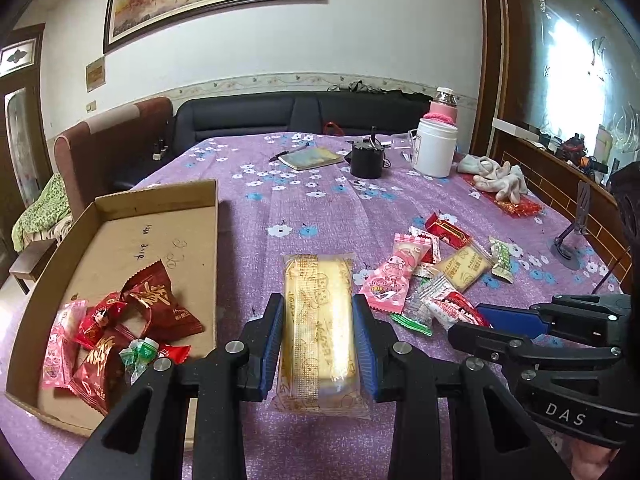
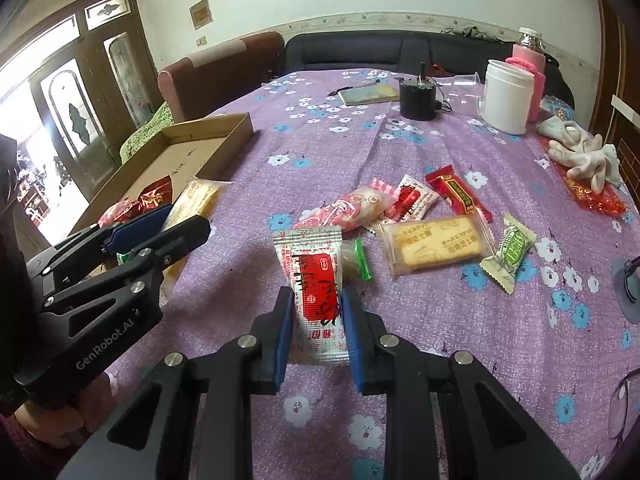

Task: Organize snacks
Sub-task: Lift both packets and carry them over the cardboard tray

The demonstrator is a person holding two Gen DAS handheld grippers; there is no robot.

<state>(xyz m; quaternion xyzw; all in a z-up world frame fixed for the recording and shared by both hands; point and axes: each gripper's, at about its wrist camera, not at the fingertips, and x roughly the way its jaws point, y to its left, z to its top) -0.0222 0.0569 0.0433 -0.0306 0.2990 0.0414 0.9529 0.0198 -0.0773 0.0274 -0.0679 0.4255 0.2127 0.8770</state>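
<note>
The left tool (image 1: 318,316) gripped a long yellow cake packet (image 1: 318,332) between its blue pads, the packet lying lengthwise along the fingers, just right of the cardboard tray (image 1: 208,240). The right tool (image 2: 314,312) pinched a white-and-red sachet (image 2: 316,280) by its lower half, the sachet standing up between the pads.

At the tray's near end lay red foil packets (image 1: 160,308), a pink packet (image 1: 60,344) and a small green-wrapped sweet (image 1: 140,354); its far end showed bare cardboard with handwriting.

Right of the tray, in the middle of the purple flowered tabletop (image 2: 500,360), loose snacks were scattered: a pink character packet (image 2: 348,208), a biscuit packet (image 2: 436,244), a dark red bar (image 2: 458,194), a green sweet (image 2: 512,252) and a small clear green-edged wrapper (image 2: 358,260).

Farther back stood a black cylinder (image 2: 418,98), a notebook (image 2: 368,94), a white jar (image 2: 506,96) and a pink-sleeved flask (image 2: 528,60), with pale gloves (image 2: 580,156) at the right.
</note>
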